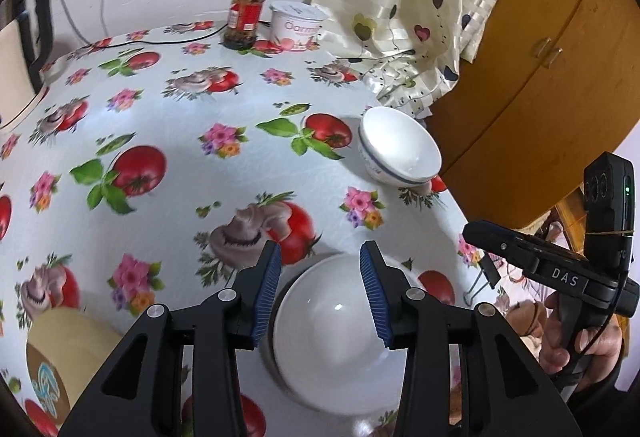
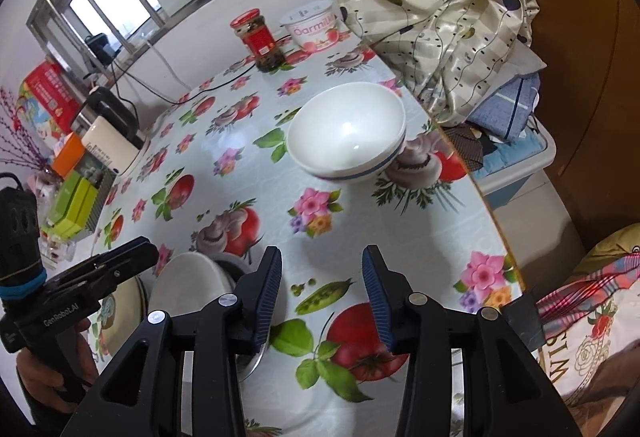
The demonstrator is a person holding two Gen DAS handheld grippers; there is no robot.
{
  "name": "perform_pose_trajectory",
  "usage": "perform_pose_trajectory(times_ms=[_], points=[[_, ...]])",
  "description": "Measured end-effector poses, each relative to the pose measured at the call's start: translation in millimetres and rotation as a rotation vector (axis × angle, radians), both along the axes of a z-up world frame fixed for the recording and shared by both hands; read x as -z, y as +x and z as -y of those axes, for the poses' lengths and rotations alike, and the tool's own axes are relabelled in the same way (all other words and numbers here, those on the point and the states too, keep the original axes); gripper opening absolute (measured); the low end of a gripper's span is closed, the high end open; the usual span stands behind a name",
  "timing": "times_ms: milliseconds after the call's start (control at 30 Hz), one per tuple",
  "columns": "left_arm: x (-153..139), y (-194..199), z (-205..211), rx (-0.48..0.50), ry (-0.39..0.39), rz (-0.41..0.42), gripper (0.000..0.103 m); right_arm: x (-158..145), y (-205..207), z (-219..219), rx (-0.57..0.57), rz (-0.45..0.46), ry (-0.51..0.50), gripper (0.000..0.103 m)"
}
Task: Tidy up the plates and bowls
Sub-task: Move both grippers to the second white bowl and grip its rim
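Note:
A white bowl with a blue band (image 1: 400, 146) (image 2: 347, 135) stands near the table's right edge. A second white bowl (image 1: 334, 333) (image 2: 188, 287) sits on a plate close to me. My left gripper (image 1: 320, 297) is open and empty, hovering just above this near bowl, fingers either side of it. A cream plate with a blue pattern (image 1: 60, 361) (image 2: 120, 311) lies at the near left. My right gripper (image 2: 322, 297) is open and empty above the tablecloth, short of the banded bowl. The right gripper's body shows in the left wrist view (image 1: 560, 273).
A red-lidded jar (image 1: 245, 13) (image 2: 262, 39) and a yogurt tub (image 1: 296, 24) (image 2: 314, 27) stand at the far edge. A curtain (image 1: 420, 5) hangs over the far right corner. Boxes and packets (image 2: 68, 165) crowd the left side. The table edge (image 2: 500, 229) runs down the right.

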State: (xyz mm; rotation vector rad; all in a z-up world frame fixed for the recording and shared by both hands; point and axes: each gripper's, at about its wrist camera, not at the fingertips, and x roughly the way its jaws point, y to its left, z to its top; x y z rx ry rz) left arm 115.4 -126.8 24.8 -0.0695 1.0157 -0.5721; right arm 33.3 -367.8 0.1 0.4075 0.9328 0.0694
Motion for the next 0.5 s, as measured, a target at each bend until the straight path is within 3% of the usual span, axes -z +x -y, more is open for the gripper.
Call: perform_pose_trajectory(times_ms=[500], points=[[-10,47,46,0.070,0.003,-0.008,0.042,2,24,25,0.047,0.022,-0.005,0.042]])
